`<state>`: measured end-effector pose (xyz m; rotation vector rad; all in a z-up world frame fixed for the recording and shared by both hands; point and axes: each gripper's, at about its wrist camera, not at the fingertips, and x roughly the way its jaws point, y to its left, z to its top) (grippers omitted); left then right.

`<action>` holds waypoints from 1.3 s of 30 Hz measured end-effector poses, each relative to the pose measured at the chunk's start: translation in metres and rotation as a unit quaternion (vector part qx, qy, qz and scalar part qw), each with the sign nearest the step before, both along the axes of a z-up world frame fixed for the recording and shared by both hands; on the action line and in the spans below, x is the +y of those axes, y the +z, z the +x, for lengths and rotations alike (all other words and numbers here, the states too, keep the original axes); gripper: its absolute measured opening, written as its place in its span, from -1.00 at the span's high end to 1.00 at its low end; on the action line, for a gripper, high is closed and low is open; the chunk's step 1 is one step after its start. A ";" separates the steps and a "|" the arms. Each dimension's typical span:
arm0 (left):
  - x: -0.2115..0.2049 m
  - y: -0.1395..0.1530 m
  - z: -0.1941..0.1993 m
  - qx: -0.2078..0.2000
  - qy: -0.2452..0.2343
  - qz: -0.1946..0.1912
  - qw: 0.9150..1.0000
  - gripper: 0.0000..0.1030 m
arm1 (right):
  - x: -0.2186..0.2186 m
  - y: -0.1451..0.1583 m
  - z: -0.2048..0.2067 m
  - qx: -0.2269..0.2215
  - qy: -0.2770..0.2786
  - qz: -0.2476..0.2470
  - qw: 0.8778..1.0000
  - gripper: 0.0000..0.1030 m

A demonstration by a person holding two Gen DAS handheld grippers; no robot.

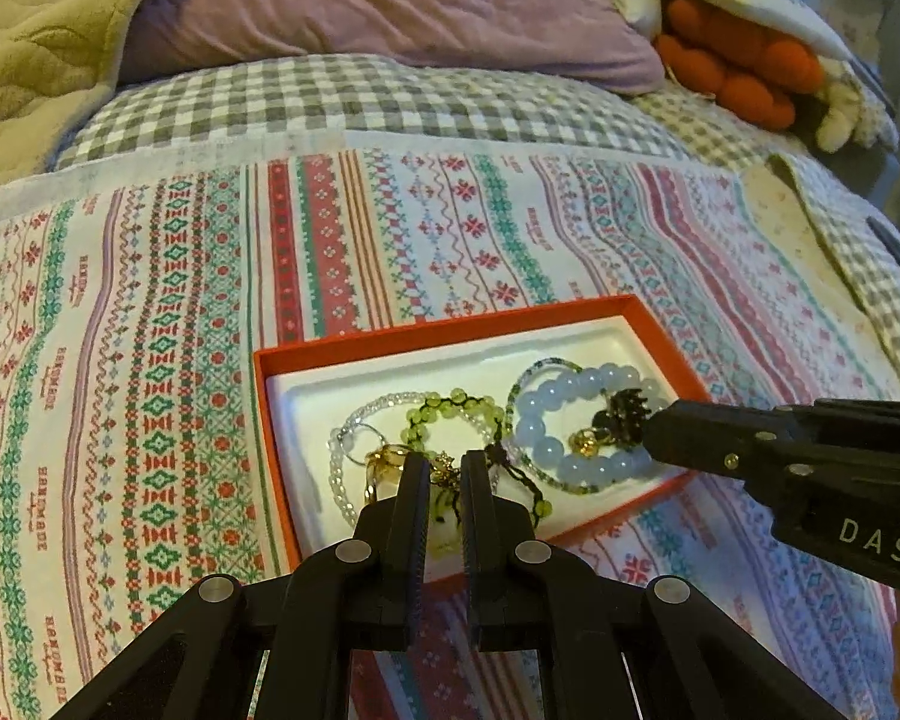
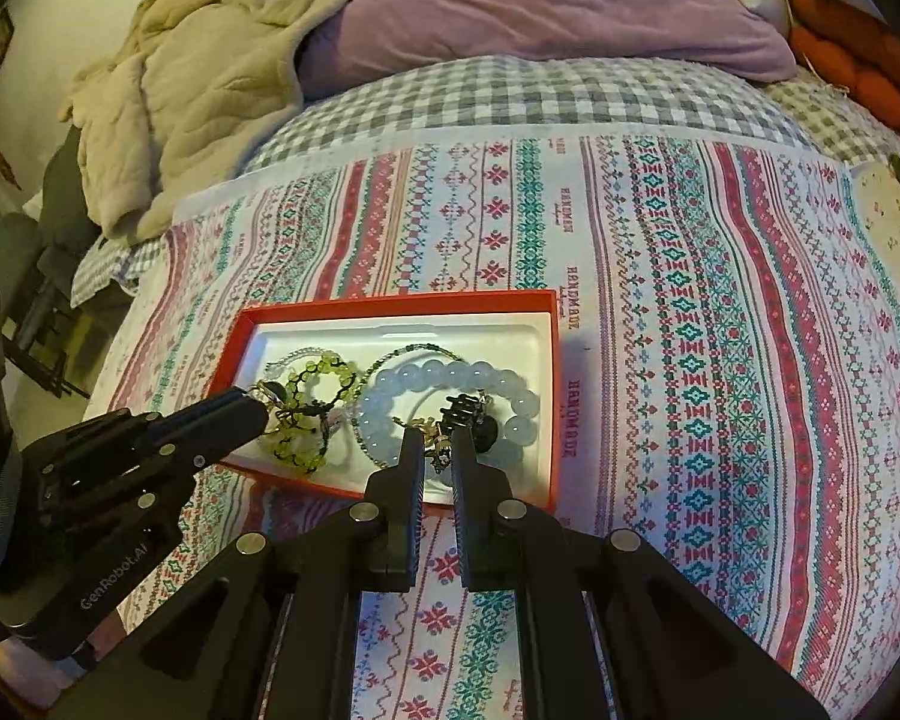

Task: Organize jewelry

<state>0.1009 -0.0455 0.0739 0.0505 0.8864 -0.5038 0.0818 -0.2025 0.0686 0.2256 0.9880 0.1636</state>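
An orange box [image 1: 438, 330] with a white liner lies on the patterned cloth; it also shows in the right wrist view [image 2: 390, 303]. Inside lie a clear bead bracelet [image 1: 354, 420], a green bead bracelet [image 1: 450, 411] with gold charms, and a pale blue bead bracelet [image 1: 546, 420] with a dark charm [image 1: 621, 420]. My left gripper [image 1: 447, 462] is over the green bracelet's charms, jaws a narrow gap apart. My right gripper [image 2: 437, 438] is over the blue bracelet [image 2: 450, 375], jaws narrowly apart around a small gold charm [image 2: 438, 450].
The patterned cloth [image 2: 690, 300] covers a checked bed sheet [image 1: 360, 102]. A purple pillow [image 1: 390, 6], a beige quilt [image 2: 198, 90] and an orange plush [image 1: 744, 60] lie at the back. The bed edge and a chair [image 2: 24, 276] are at left.
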 end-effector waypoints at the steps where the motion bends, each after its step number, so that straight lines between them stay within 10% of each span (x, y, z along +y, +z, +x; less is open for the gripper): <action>1: 0.000 0.000 0.000 -0.002 0.000 0.001 1.000 0.90 | 0.000 -0.001 0.000 0.001 0.000 0.001 1.000 0.82; 11: -0.003 0.004 -0.002 -0.012 -0.002 0.012 1.000 0.52 | -0.003 0.003 -0.001 -0.002 -0.010 -0.007 1.000 0.77; 15: -0.004 0.009 -0.006 -0.019 -0.003 0.019 1.000 0.25 | -0.004 0.005 -0.004 -0.005 -0.012 -0.012 1.000 0.35; 34: 0.016 0.014 -0.041 -0.012 0.032 0.068 0.997 -0.77 | -0.011 0.021 -0.044 0.006 -0.026 -0.050 0.998 -0.31; 39: 0.022 0.008 -0.054 0.006 0.043 0.083 0.996 -0.99 | -0.008 0.019 -0.062 0.017 -0.032 -0.077 0.996 -0.75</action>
